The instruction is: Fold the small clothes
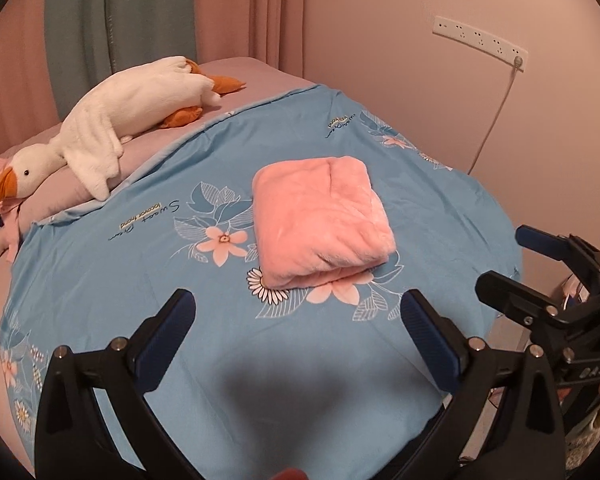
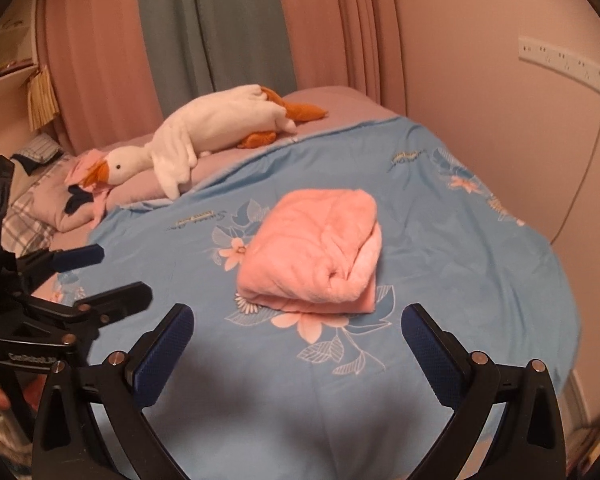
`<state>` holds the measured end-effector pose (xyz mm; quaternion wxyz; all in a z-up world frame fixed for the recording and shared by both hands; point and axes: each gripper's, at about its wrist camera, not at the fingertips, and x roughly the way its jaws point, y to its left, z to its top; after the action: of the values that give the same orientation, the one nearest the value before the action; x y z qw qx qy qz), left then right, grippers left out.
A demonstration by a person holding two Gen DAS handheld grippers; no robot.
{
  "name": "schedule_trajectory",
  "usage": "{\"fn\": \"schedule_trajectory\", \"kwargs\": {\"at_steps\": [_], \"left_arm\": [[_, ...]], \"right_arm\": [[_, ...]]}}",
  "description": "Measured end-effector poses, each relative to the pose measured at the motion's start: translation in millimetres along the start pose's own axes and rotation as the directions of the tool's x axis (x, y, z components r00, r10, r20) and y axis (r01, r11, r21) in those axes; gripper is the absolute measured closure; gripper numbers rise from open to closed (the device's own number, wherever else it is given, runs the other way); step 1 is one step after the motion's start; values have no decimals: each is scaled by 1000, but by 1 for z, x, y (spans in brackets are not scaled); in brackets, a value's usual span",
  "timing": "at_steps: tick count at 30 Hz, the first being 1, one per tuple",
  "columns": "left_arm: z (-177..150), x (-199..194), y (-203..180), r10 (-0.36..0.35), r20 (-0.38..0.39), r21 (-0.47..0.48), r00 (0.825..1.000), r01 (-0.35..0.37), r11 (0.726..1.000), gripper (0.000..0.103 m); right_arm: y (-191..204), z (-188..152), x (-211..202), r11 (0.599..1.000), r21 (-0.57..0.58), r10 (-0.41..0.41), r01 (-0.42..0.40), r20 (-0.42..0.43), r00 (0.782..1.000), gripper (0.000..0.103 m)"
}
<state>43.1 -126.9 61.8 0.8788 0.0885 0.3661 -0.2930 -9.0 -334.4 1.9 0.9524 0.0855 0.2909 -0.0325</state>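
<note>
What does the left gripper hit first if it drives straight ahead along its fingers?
Probably the folded pink fleece garment, lying ahead between the open left gripper fingers' line on the blue floral bedsheet. If angled low, it may touch the sheet first; depth is unclear.

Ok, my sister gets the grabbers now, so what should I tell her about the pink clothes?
Left gripper: open, holding nothing, hanging over the blue bedsheet.
Right gripper: open, holding nothing too.
Pink garment: folded into a neat bundle in the middle of the sheet, just ahead of both grippers, touched by neither.
Done: this piece looks folded.
Left: maybe put it aside. There is more pink cloth by the toy goose, but it is too hidden to tell what it is.
</note>
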Motion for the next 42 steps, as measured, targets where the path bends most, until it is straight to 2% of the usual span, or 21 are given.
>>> {"fn": "schedule_trajectory", "kwargs": {"at_steps": [6,16,42], "left_arm": [[-3,-14,-4,9,10,-10,1000,-9,1000,0],[-6,-9,-9,38,-13,-1,999,-38,999,1],[-6,-9,-9,63,-9,-15,998,-63,998,1]], "right_arm": [[12,-2,-9,1000,-18,-14,14,-2,1000,0],[14,-10,-5,1000,-2,-26,26,-32,999,0],[13,-7,-10,999,-9,-36,36,-11,999,0]]}}
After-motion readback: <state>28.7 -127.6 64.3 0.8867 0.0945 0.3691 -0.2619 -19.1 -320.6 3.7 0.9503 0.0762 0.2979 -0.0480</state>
